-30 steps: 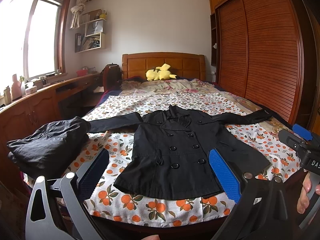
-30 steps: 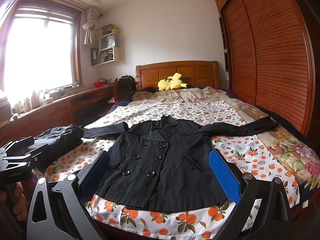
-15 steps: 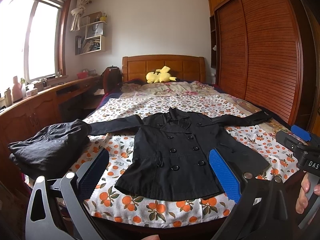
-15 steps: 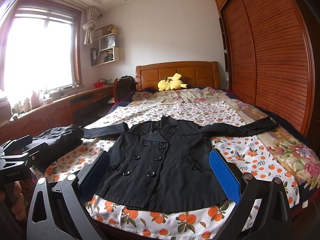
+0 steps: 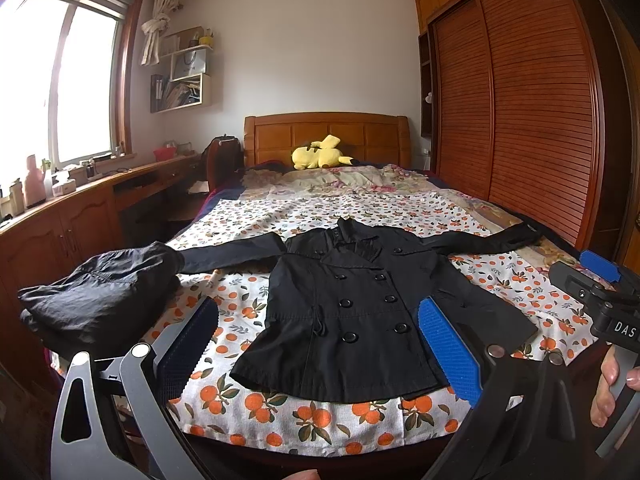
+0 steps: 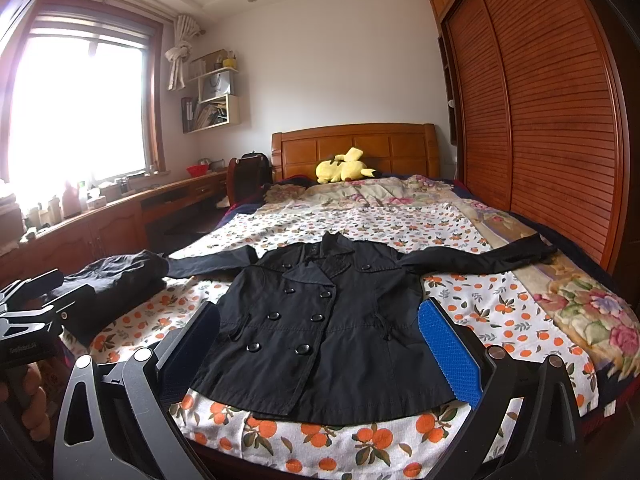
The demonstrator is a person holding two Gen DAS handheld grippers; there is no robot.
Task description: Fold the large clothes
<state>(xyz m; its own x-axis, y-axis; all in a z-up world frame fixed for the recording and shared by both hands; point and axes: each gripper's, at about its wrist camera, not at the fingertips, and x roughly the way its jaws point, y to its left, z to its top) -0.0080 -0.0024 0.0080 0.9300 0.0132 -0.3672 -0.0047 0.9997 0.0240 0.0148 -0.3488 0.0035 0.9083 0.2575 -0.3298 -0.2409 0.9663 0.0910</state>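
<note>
A black double-breasted coat (image 5: 360, 304) (image 6: 320, 320) lies flat and face up on the bed, hem toward me, both sleeves spread out sideways. My left gripper (image 5: 320, 332) hovers open in front of the bed's foot edge, short of the hem, holding nothing. My right gripper (image 6: 320, 336) is open too, at the same distance, its blue pad (image 6: 450, 354) level with the coat's right side. The right gripper (image 5: 596, 288) also shows at the right edge of the left wrist view, held by a hand (image 5: 612, 392).
A folded black garment (image 5: 100, 296) (image 6: 116, 284) rests on the bed's left corner, touching the coat's left sleeve. A yellow plush toy (image 5: 318, 154) sits by the headboard. Wooden wardrobe doors (image 5: 532, 128) run along the right, a desk (image 5: 80, 216) along the left.
Both grippers have drawn back and risen slightly, so more of the bed's foot edge shows. The coat has not moved.
</note>
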